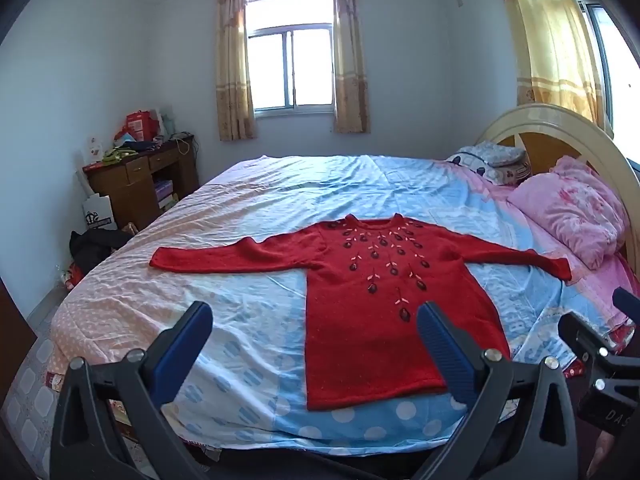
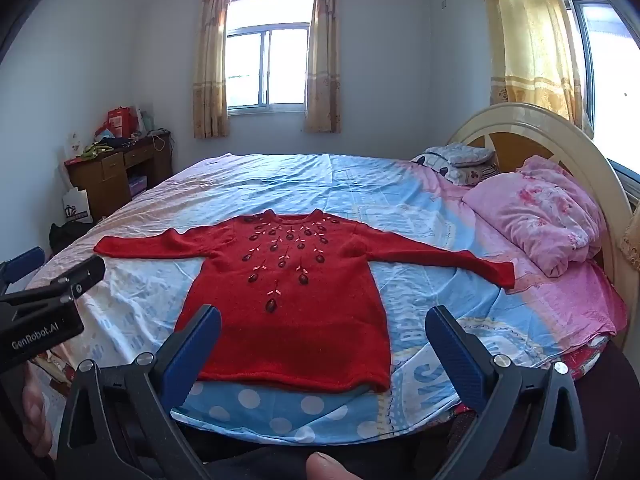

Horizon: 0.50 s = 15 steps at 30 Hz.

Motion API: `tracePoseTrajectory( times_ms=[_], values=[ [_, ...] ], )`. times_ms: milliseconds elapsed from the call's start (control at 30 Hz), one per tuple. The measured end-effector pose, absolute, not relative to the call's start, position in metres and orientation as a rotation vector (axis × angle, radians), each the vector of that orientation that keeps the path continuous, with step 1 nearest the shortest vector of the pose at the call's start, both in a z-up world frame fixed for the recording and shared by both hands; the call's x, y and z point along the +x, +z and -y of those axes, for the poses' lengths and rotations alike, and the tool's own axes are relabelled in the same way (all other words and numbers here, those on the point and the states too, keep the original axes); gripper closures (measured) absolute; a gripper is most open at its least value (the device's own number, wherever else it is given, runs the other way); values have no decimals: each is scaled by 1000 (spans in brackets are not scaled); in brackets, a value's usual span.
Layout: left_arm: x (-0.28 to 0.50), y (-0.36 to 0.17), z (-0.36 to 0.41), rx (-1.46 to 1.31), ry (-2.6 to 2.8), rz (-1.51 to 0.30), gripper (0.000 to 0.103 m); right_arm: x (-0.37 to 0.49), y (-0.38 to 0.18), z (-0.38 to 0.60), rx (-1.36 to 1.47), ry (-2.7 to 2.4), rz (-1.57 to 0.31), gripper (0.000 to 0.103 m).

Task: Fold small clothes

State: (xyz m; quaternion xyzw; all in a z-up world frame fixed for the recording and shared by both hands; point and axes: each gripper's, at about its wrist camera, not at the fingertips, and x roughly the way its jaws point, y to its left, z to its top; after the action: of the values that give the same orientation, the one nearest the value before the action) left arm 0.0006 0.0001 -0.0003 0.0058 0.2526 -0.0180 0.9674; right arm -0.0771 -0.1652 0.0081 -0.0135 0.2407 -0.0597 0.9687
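in the left wrist view your left gripper (image 1: 314, 330) was spread wide, holding nothing, above the near edge of the bed (image 1: 256, 200); the red sweater (image 1: 360, 300) lay flat on the bed, sleeves outstretched. in the right wrist view your right gripper (image 2: 322, 332) was likewise spread and empty, hovering at the sweater's hem.

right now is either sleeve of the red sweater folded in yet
No, the red sweater lies flat on the bed with both sleeves stretched straight out.

left gripper (image 2: 44, 300) body: "GenRobot.AI" showing in white
right gripper (image 1: 600, 344) body: "DAS" showing, rest cut off
bedsheet (image 2: 420, 320) print, near right: big letters showing, partly unreadable
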Motion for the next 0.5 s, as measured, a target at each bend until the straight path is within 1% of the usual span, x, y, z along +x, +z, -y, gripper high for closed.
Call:
tracePoseTrajectory(
  times_ms=[100, 300, 367, 500],
  values=[
    [4, 0, 0, 26, -45, -514, 0, -76, 8, 165, -31, -124, -486, 1],
    [29, 27, -21, 31, -45, -538, 0, -71, 1, 165, -25, -123, -497, 1],
    [13, 22, -20, 22, -17, -504, 0, -69, -1, 164, -24, -126, -500, 1],
    [9, 11, -12, 29, 1, -495, 0, -70, -4, 160, -31, -134, -503, 1]
  ],
)
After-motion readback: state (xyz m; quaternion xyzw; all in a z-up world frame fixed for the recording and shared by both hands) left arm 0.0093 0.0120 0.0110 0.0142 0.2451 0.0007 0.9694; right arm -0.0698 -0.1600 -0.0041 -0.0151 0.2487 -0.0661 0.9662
